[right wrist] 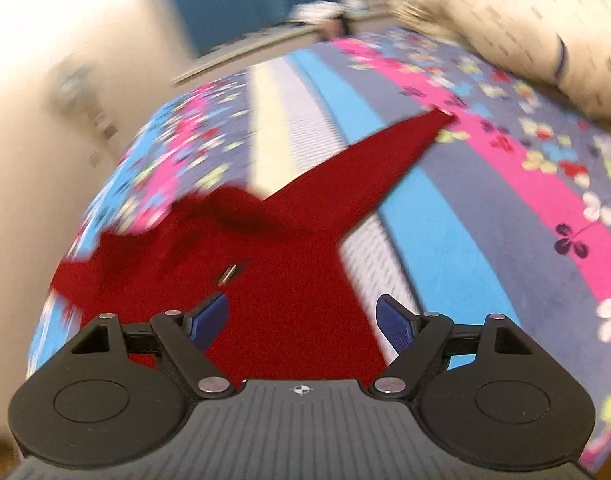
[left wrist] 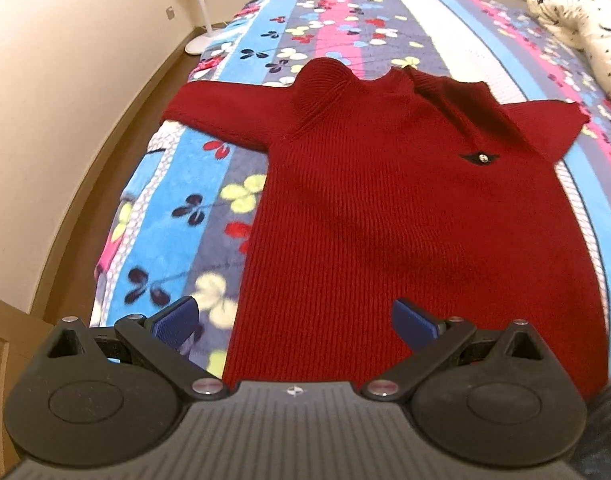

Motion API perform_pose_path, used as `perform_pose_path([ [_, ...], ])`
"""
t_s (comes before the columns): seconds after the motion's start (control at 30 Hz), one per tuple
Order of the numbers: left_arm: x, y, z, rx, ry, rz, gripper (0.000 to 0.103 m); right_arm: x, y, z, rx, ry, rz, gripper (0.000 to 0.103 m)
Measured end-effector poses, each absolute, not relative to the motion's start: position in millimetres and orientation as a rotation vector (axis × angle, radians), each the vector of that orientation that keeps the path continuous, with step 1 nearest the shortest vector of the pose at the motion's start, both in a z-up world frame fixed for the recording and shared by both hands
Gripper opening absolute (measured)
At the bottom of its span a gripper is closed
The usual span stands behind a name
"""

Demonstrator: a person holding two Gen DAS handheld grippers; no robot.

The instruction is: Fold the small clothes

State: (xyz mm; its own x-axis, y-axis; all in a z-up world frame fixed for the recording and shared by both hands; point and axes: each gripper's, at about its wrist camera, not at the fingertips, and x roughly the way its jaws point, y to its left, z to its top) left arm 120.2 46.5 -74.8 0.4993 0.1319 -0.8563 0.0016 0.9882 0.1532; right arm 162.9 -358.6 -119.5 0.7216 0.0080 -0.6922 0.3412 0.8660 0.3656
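Setting: bed [left wrist: 177, 184] with a striped, flower-print blanket; cream pillow [left wrist: 585, 24] at the far right corner; white fan stand [left wrist: 199, 8] by the wall.
Sweater [left wrist: 385, 208]: red ribbed knit, spread flat and face up across the blanket, high collar pointing away, both sleeves stretched out sideways, hem nearest the cameras.
Detail: small dark patch with a shiny stud [left wrist: 482, 158] on the chest, toward the right sleeve.
Left gripper [left wrist: 295, 324]: spread wide, nothing between the blue pads, hovering over the hem and the left side edge.
Right gripper [right wrist: 303, 316]: spread wide as well, empty, above the right side of the body; view heavily smeared.
Right sleeve [right wrist: 385, 152]: reaching diagonally up the blanket, cuff on a pink stripe.
Handling: likely soft, limp and fairly light; thick knit should bunch and sag when lifted, and stretch if pulled by one point.
Grip: probably best at the cuff or shoulder seam for folding each sleeve inward, then at the two hem corners together; ribbing should give the pads good purchase.
Progress: no fold visible yet.
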Motion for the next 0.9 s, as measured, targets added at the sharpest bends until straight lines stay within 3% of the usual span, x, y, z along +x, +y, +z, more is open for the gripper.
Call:
perform_pose_path([
  [0.27,192.1,25.9,-103.5,0.174,1.087,0.08,0.103,323.6,-436.2,-204.4,0.667,0.793,-0.39,0.083],
  [0.53,220.8,11.9,-134.3,0.225,1.145,0.102,0.103,406.8,-459.8,-258.5,0.656,0.773,-0.518,0.084],
  [0.57,224.1,9.8,-138.5,0.235,1.151,0.106,0.103,410.8,-460.0,-261.4,0.656,0.776,-0.504,0.063],
  [0.63,231.2,5.8,-144.4,0.241,1.165,0.109,0.103,416.3,-457.0,-258.6,0.573,0.782,-0.493,0.01],
  [0.8,238.3,-3.2,-144.0,0.235,1.145,0.091,0.103,347.5,-469.5,-223.1,0.444,0.66,-0.685,0.008],
  [0.9,238.9,-6.2,-145.7,0.23,1.141,0.082,0.103,293.8,-472.4,-241.1,0.416,0.674,-0.775,0.009],
])
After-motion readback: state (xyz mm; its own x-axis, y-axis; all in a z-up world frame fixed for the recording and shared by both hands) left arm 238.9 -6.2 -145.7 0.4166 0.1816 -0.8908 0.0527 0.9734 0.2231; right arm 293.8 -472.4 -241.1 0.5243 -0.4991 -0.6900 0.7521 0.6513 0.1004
